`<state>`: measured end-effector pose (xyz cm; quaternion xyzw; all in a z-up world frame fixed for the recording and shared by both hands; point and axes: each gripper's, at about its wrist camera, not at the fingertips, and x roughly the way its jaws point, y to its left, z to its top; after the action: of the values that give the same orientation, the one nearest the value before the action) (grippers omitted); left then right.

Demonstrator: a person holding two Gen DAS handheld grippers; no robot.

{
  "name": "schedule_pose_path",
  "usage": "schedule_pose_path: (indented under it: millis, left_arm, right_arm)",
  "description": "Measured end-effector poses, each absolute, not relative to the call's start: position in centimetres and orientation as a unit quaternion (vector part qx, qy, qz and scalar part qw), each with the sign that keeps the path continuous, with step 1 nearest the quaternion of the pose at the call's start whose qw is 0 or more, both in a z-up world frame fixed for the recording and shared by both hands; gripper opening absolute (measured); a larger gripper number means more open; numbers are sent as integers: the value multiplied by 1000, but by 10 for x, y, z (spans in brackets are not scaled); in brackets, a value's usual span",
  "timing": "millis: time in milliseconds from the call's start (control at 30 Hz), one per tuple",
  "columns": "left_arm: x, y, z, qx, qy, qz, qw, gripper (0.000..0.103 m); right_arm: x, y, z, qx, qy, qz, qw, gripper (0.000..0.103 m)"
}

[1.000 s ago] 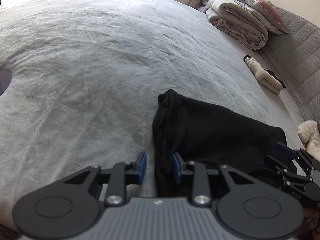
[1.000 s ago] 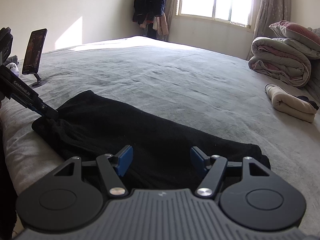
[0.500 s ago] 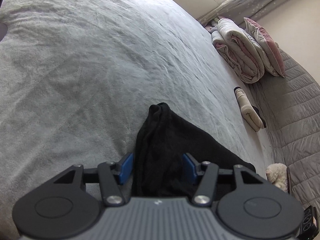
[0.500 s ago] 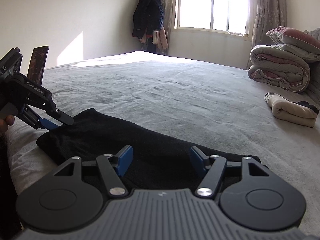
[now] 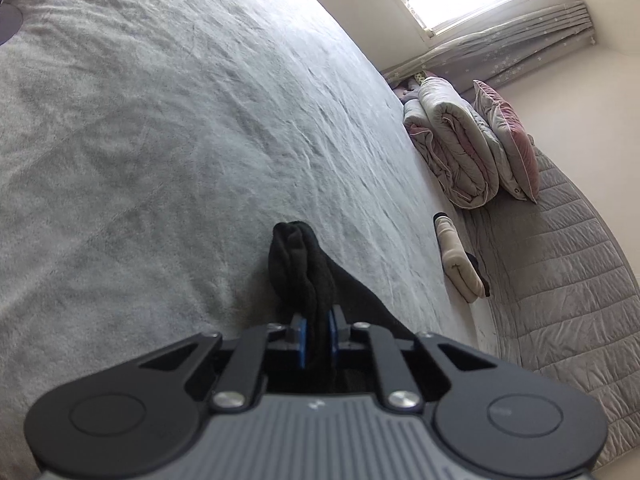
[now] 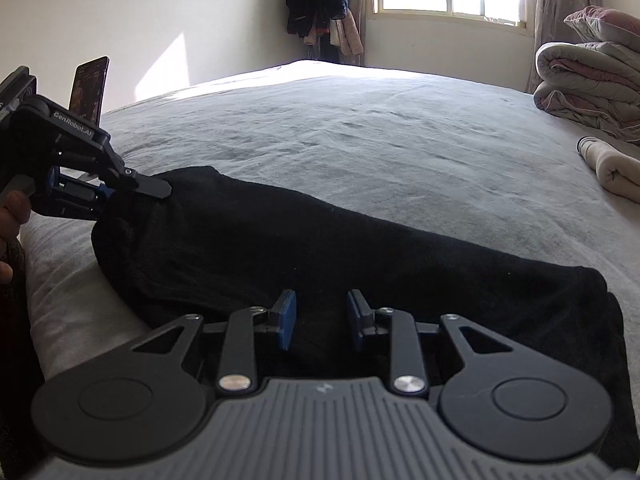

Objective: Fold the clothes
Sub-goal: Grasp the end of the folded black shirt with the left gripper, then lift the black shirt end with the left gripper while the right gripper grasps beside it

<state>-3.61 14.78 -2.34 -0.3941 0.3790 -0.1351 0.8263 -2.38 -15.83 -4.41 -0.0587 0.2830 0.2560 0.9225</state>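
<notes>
Black garment point(image 6: 320, 248) stretched in a long band across the near side of the grey bed point(image 6: 360, 140). Left gripper point(image 5: 316, 334) pinched tight on the bunched left end, probably to lift that end. Right gripper point(image 6: 320, 316) hovering low over the near edge, blue pads point(image 6: 286, 320) part-way apart, nothing between them. Looks like lining up a second grab so both ends move together. Cream bundle point(image 6: 616, 168) parked far right, well clear.
</notes>
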Motion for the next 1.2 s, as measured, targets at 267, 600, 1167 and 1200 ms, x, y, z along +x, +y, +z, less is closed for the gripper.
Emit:
schedule_pose_path:
  millis: [267,600,1167,1200]
  left_arm:
    - [-35,114,26,-362,358,-177,842,10]
    - [-15,36,43,-347,380,-236,824,10]
    - [3,-55,-24,-325,456,-262,786,12]
    - [2,-56,-27,-320,456,-263,788,12]
  right_arm:
    - [-20,-187,-26,36,287,255,923,36]
    - [3,-267,-21,299,333,225,866,50]
    - [-6,-321,-39,488,355,182,777,53]
    - [-7,-324,-40,496,355,179,772,53]
